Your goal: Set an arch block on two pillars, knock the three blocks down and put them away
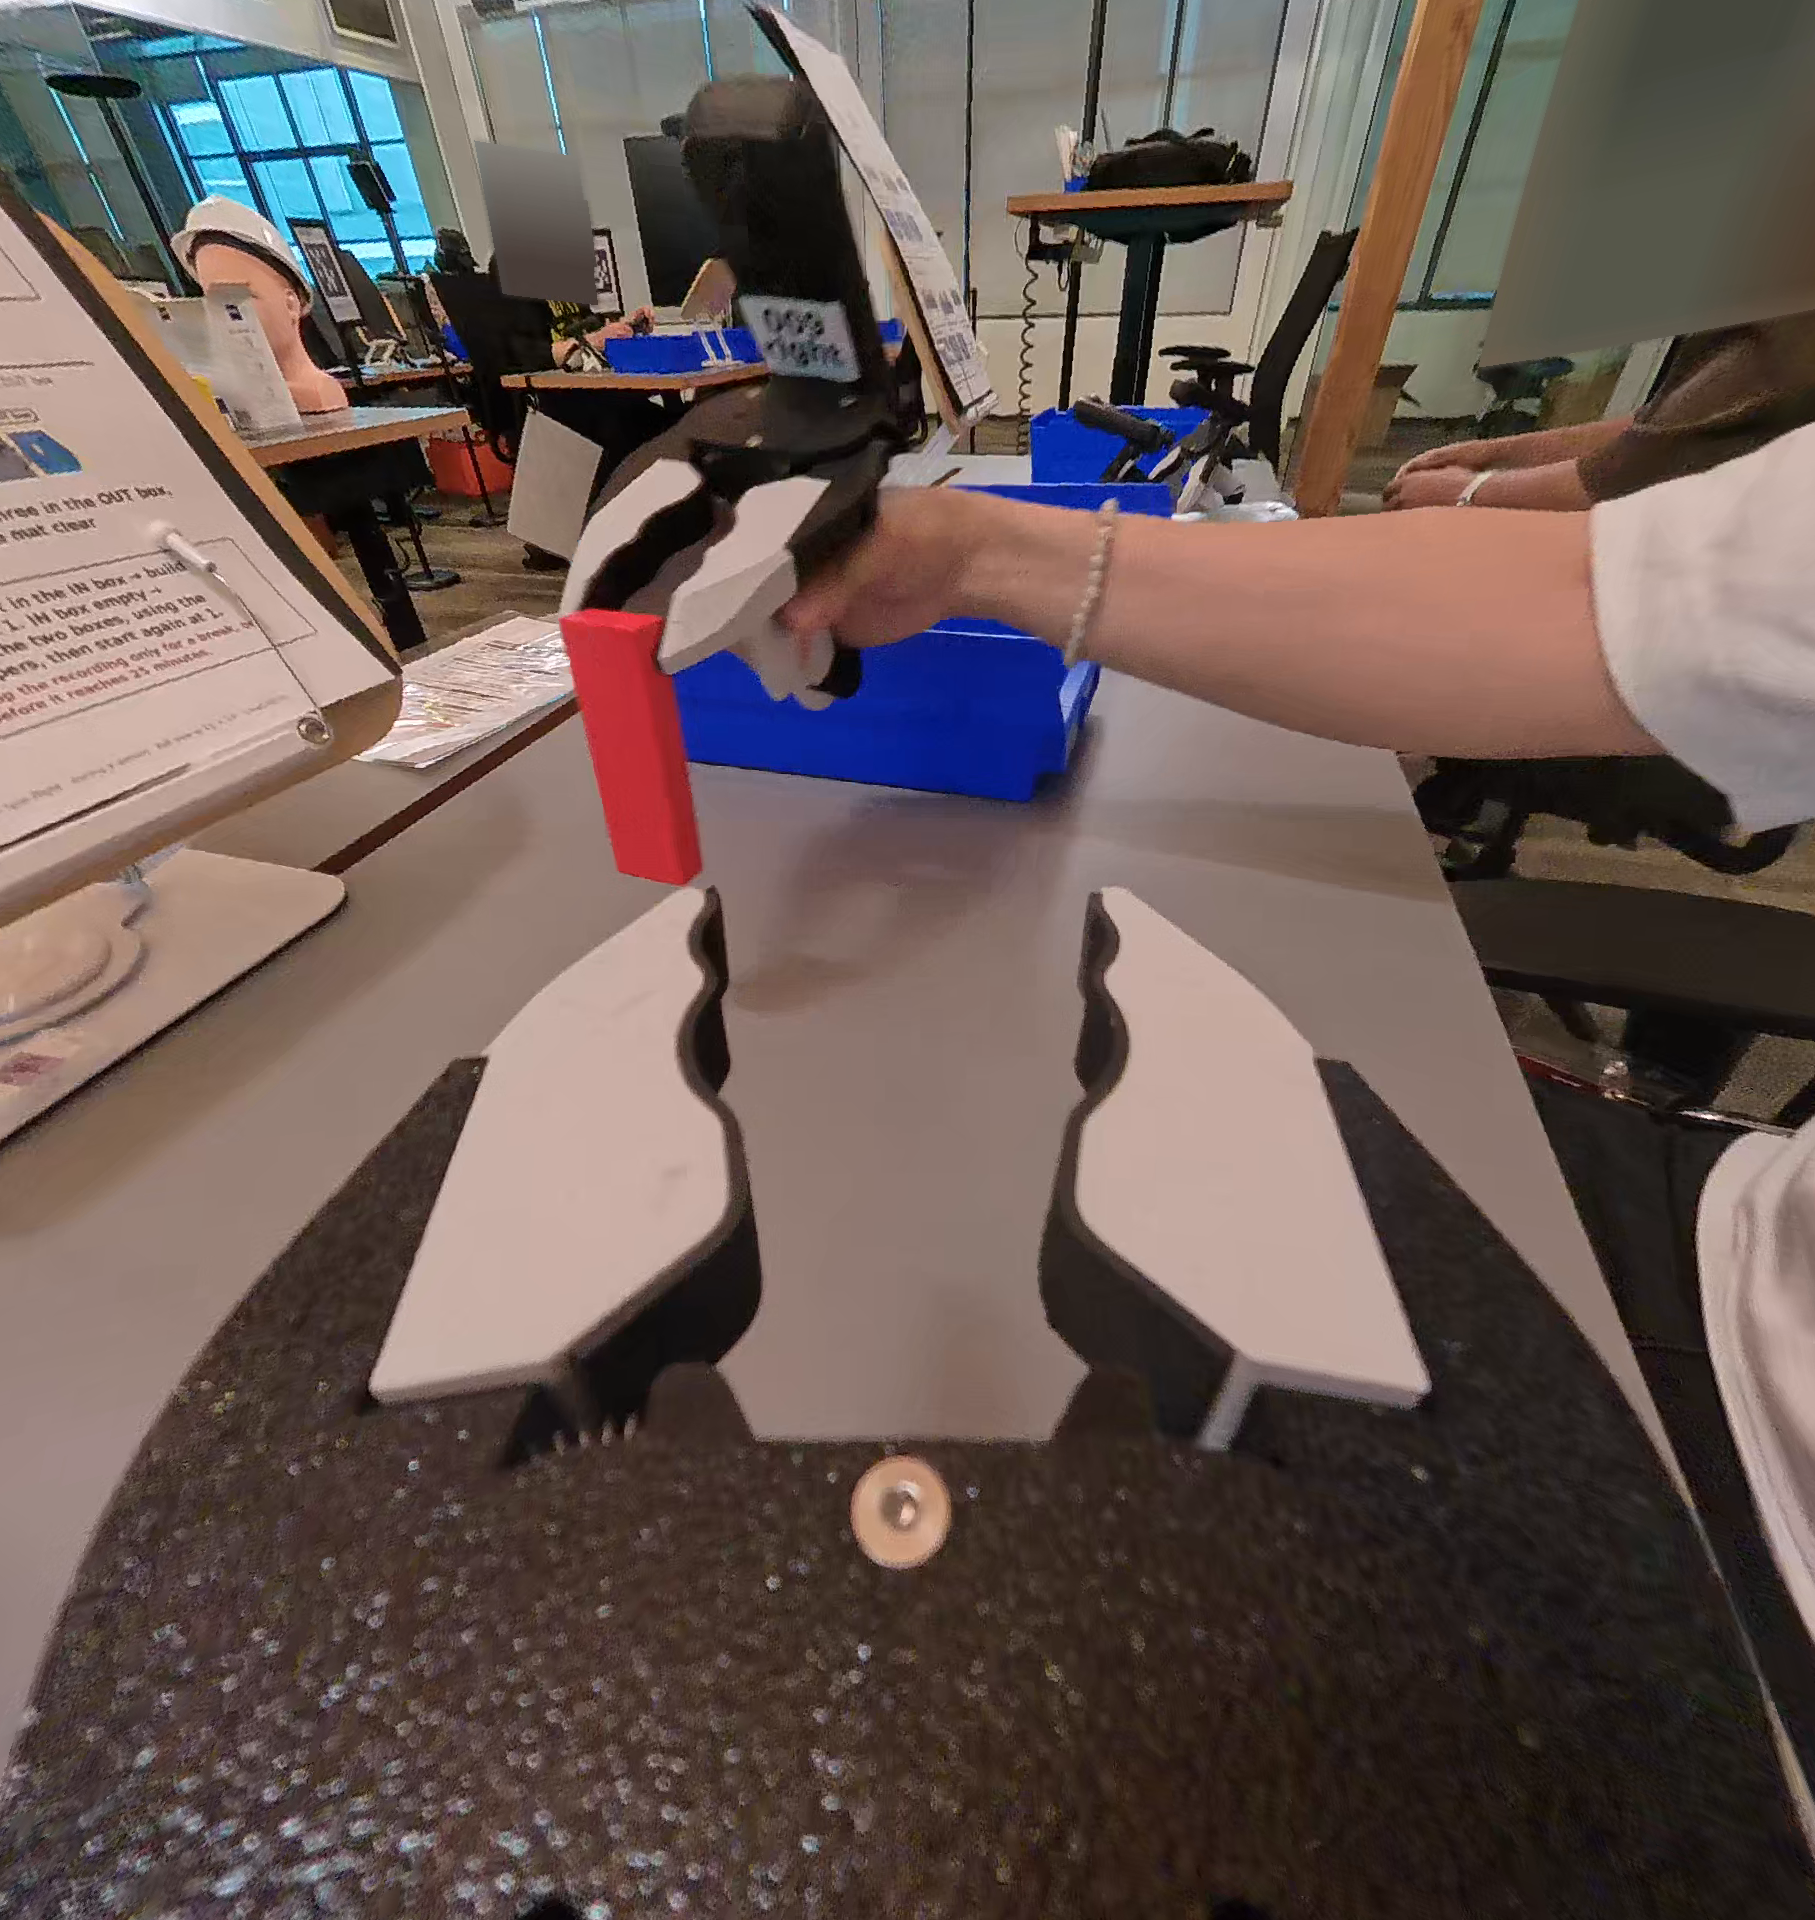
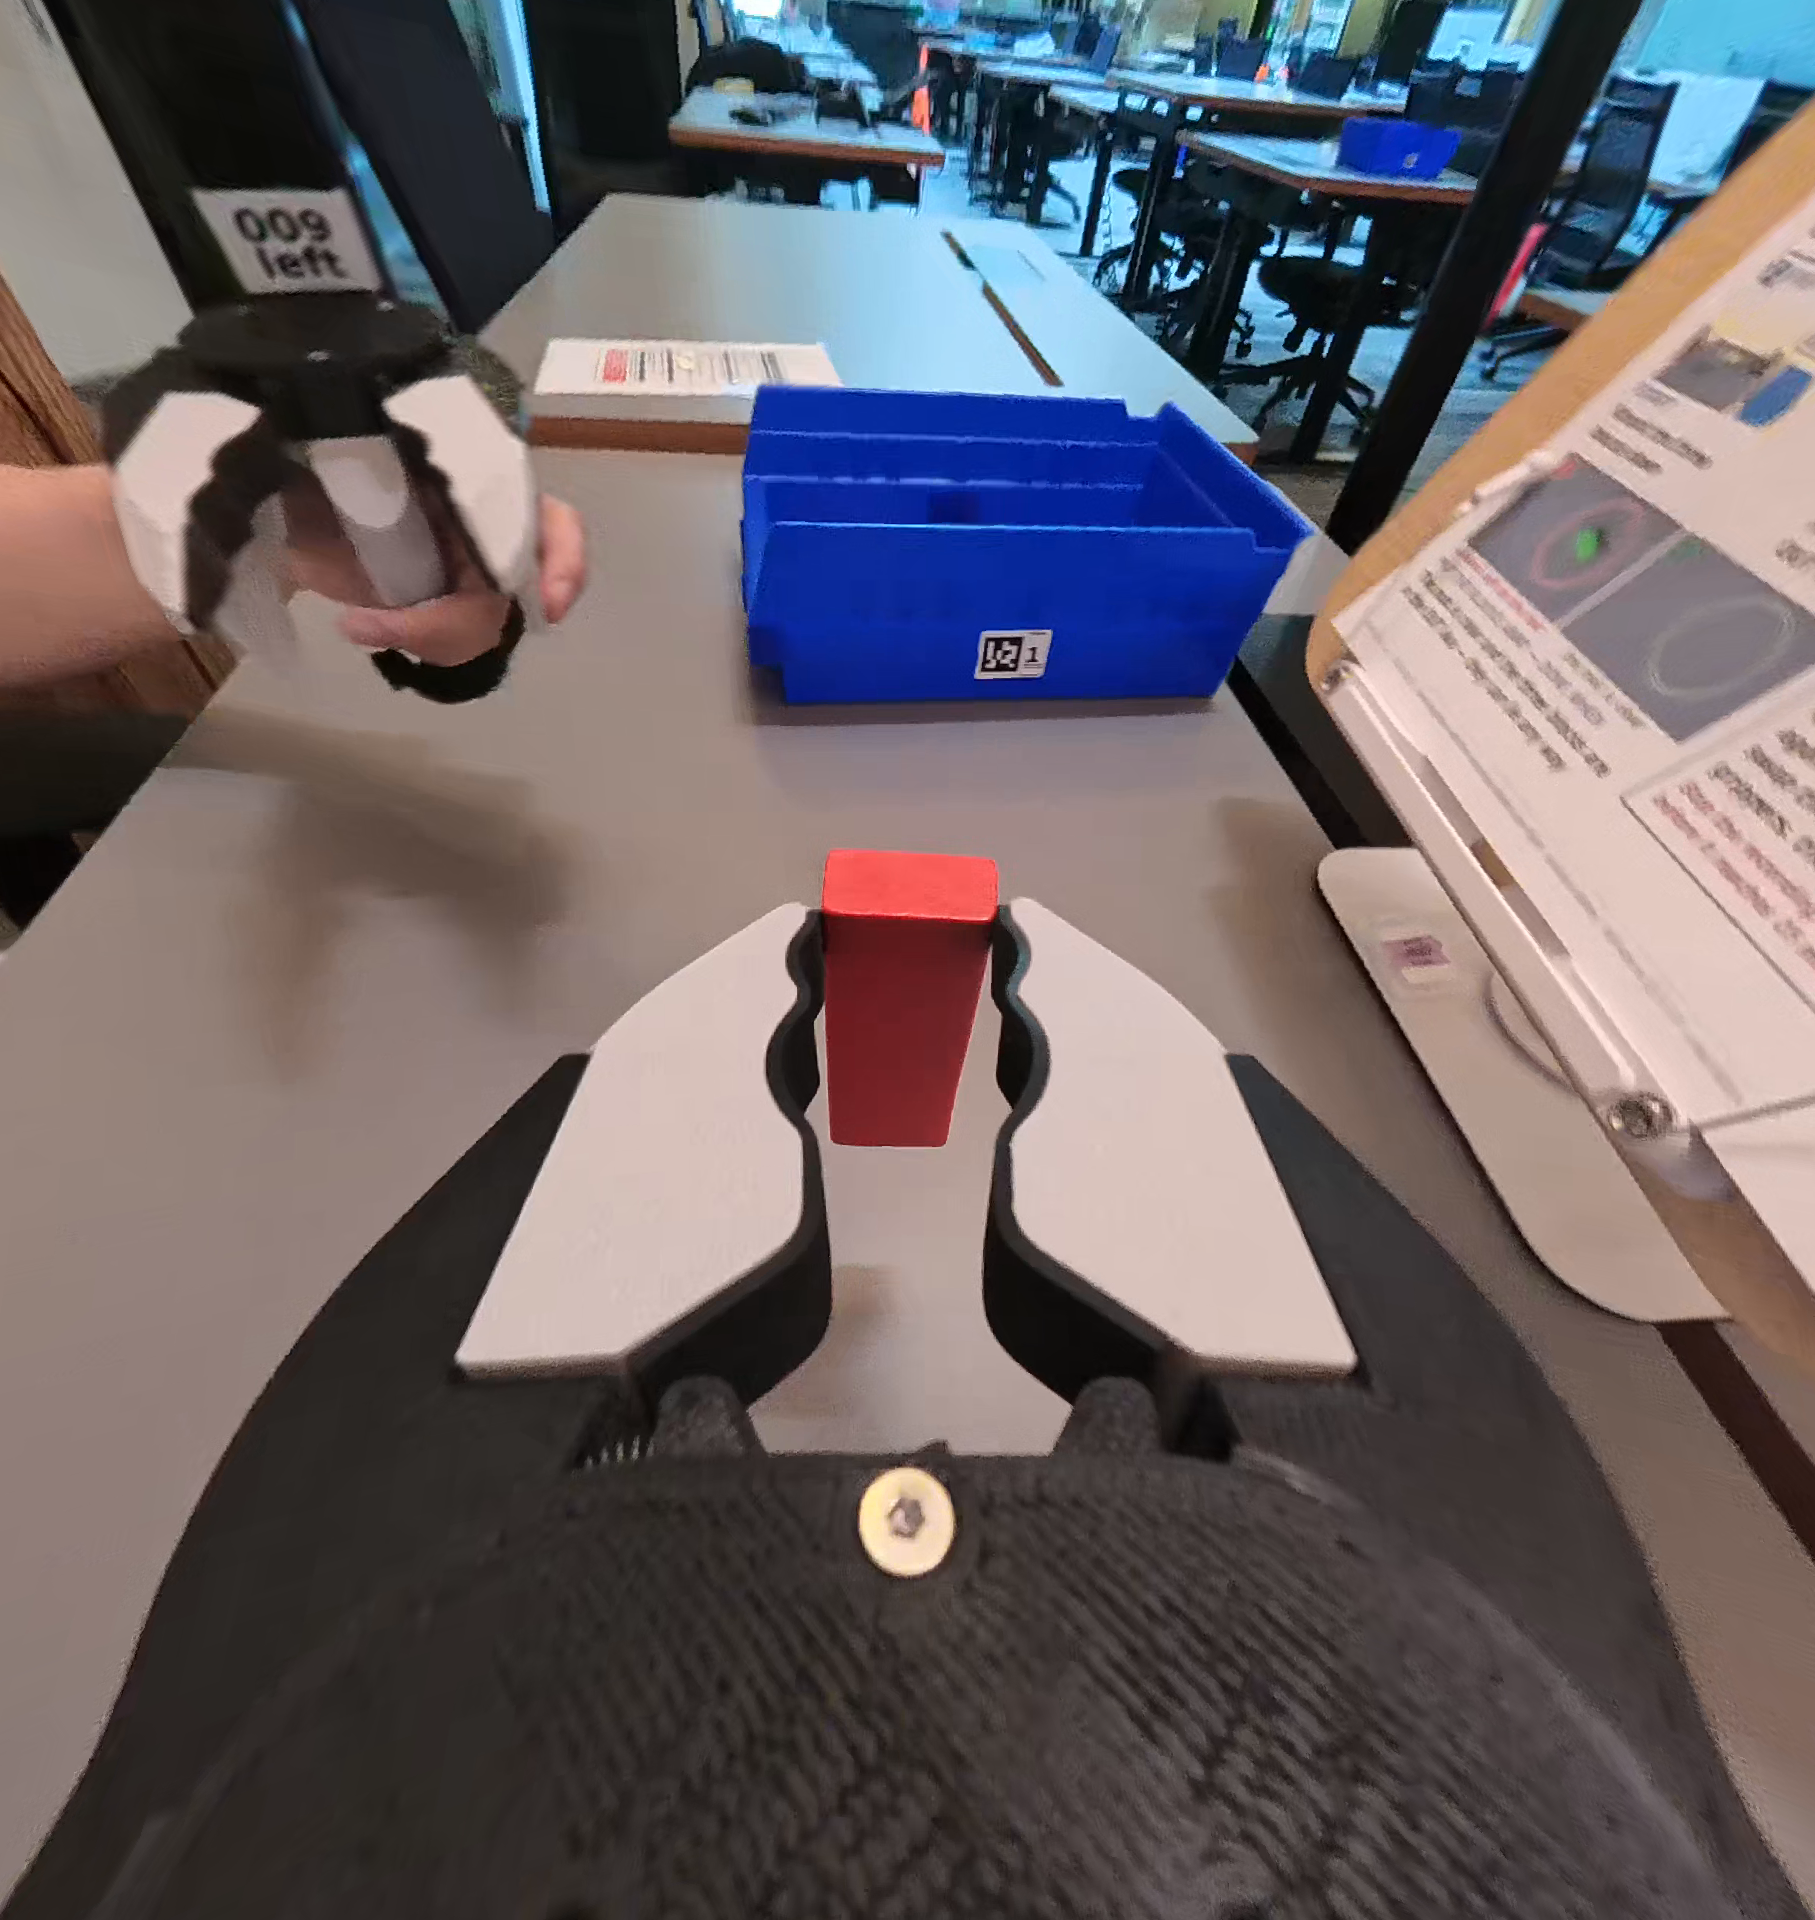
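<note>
My right gripper (image 2: 908,914) is shut on a long red block (image 2: 903,1023) and holds it by its upper end above the grey table (image 2: 467,935). In the left wrist view the same gripper (image 1: 617,623) hangs the red block (image 1: 638,748) upright just over the table (image 1: 1090,883), in front of a blue bin (image 1: 913,707). My left gripper (image 1: 908,914) is open and empty above the table, its fingers (image 1: 612,1143) wide apart. It also shows in the right wrist view (image 2: 342,613) at the far left, held in a hand.
The blue bin (image 2: 996,561) with a small square tag stands at the table's far side. A slanted instruction board on a white stand (image 1: 103,582) sits at one side of the table; it also shows in the right wrist view (image 2: 1651,665). A printed sheet (image 1: 477,686) lies behind. A person's arms rest at the far right (image 1: 1485,478).
</note>
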Action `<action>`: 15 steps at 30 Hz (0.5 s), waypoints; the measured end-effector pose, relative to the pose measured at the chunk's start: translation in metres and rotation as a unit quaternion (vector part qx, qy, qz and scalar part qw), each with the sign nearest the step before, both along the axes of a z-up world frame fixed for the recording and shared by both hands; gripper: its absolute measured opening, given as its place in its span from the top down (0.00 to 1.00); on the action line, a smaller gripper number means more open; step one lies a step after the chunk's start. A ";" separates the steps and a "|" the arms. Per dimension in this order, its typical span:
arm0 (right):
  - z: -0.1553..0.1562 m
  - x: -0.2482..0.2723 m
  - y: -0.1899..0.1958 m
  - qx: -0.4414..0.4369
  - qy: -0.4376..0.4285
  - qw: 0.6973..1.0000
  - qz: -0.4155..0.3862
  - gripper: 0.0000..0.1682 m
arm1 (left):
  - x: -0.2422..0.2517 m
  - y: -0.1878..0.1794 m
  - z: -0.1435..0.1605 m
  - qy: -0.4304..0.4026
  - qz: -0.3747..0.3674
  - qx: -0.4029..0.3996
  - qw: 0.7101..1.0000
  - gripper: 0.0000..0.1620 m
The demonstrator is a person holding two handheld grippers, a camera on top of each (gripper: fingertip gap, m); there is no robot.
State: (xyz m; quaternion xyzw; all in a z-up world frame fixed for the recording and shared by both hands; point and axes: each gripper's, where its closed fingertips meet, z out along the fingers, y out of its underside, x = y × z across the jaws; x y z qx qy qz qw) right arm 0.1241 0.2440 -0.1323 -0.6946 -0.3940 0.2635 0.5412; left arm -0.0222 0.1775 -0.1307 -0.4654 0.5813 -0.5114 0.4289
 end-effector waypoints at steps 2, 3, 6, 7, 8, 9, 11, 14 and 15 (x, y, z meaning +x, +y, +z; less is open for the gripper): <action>-0.011 0.013 0.009 -0.003 0.013 1.000 -0.008 0.81 | -0.004 -0.003 -0.005 -0.002 0.000 -0.012 1.000 0.60; -0.017 0.018 0.013 -0.004 0.017 1.000 -0.014 0.81 | -0.006 -0.005 -0.009 0.000 -0.001 -0.017 1.000 0.60; -0.033 0.025 0.021 -0.025 0.021 0.999 -0.019 0.81 | -0.011 -0.007 -0.020 0.014 0.001 -0.021 1.000 0.60; -0.038 0.025 0.023 -0.031 0.017 0.999 -0.018 0.81 | -0.012 -0.007 -0.023 0.017 0.001 -0.022 1.000 0.60; -0.043 0.024 0.024 -0.039 0.015 0.999 -0.015 0.81 | -0.013 -0.007 -0.024 0.017 0.000 -0.024 1.000 0.60; -0.048 0.023 0.025 -0.042 0.012 0.999 -0.014 0.81 | -0.013 -0.007 -0.024 0.016 -0.001 -0.027 1.000 0.60; -0.055 0.019 0.026 -0.050 0.010 0.999 -0.006 0.81 | -0.013 -0.008 -0.024 0.011 -0.004 -0.034 0.999 0.61; -0.064 0.013 0.025 -0.057 -0.003 0.998 0.007 0.81 | -0.013 -0.013 -0.023 0.007 -0.023 -0.045 0.999 0.61; -0.066 0.011 0.025 -0.057 -0.007 0.998 0.012 0.81 | -0.012 -0.014 -0.023 0.007 -0.029 -0.046 0.998 0.61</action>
